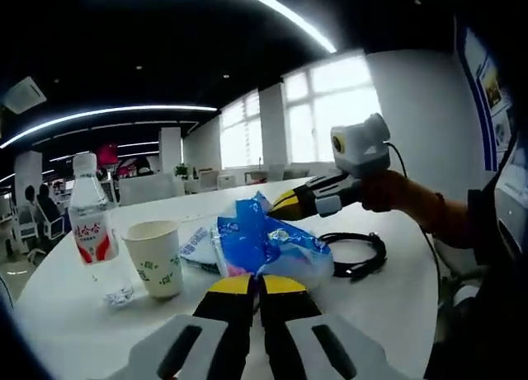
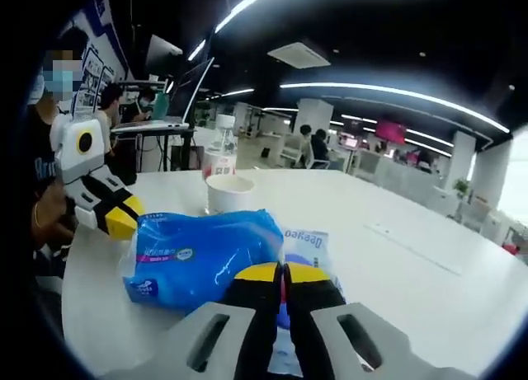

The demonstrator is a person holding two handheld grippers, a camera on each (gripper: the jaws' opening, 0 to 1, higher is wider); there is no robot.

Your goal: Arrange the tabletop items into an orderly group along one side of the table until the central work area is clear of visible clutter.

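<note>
Gripping a crinkly blue pack [image 1: 262, 241] with both my tongs.
Left tongs [image 1: 256, 283] and right tongs [image 2: 283, 273] are clenched on it, beside a cup [image 1: 154, 257].

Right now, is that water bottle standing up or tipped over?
Upright: the water bottle stands on the table, white cap on top.

At the upper left of the left gripper view, a curved ceiling light strip [image 1: 99, 114] runs above an open office. Bright windows [image 1: 330, 100] fill the upper middle, beside a white wall [image 1: 412, 124]. In the right gripper view, a laptop [image 2: 161, 108] stands open on a desk [image 2: 153, 129] at the upper left. Seated people [image 2: 318, 145] appear near the frame's centre, beside a white pillar [image 2: 313, 116].
</note>
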